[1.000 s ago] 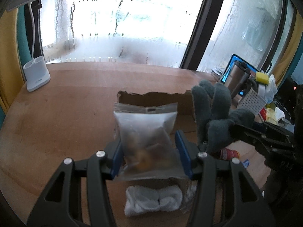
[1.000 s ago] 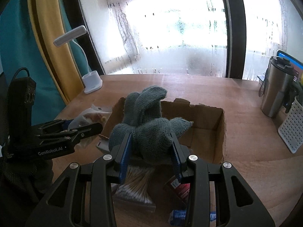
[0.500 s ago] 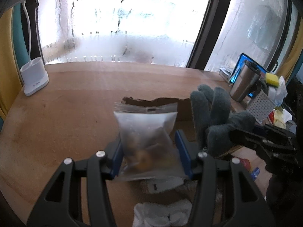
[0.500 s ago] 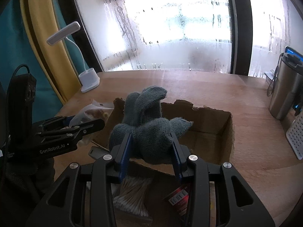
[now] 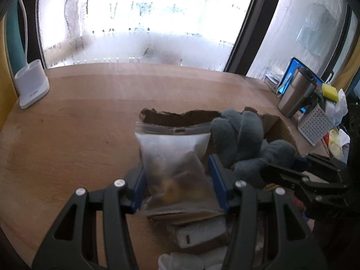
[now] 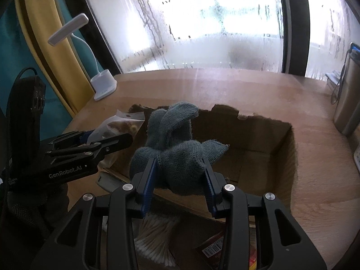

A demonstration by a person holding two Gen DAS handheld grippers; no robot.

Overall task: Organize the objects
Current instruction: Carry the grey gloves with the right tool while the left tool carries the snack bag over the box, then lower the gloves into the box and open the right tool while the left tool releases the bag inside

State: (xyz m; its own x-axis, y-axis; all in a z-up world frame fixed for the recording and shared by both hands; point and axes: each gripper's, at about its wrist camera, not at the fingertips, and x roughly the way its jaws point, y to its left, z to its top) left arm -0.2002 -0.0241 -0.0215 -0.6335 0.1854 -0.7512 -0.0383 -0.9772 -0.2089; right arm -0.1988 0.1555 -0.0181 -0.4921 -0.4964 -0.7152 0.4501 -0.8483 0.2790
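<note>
My left gripper [image 5: 176, 175] is shut on a clear zip bag of snacks [image 5: 173, 157] and holds it above the near left edge of an open cardboard box [image 5: 180, 118]. My right gripper [image 6: 180, 175] is shut on a grey-blue knit glove [image 6: 177, 148] and holds it over the box's [image 6: 279, 157] near wall. The glove [image 5: 243, 139] and the right gripper [image 5: 299, 180] also show at the right of the left wrist view. The left gripper [image 6: 112, 144] with the bag [image 6: 121, 126] shows at the left of the right wrist view.
A white desk lamp [image 6: 102, 85] stands at the table's back left. A steel tumbler [image 5: 294, 92] and a white perforated basket [image 5: 315, 126] stand at the right. Cotton swabs [image 6: 155, 238], a red packet [image 6: 216, 247] and a white item [image 5: 198, 231] lie in front of the box.
Both grippers have moved forward toward the box with their loads. The box now looks closer, and the items in front of it have slid down in both views.
</note>
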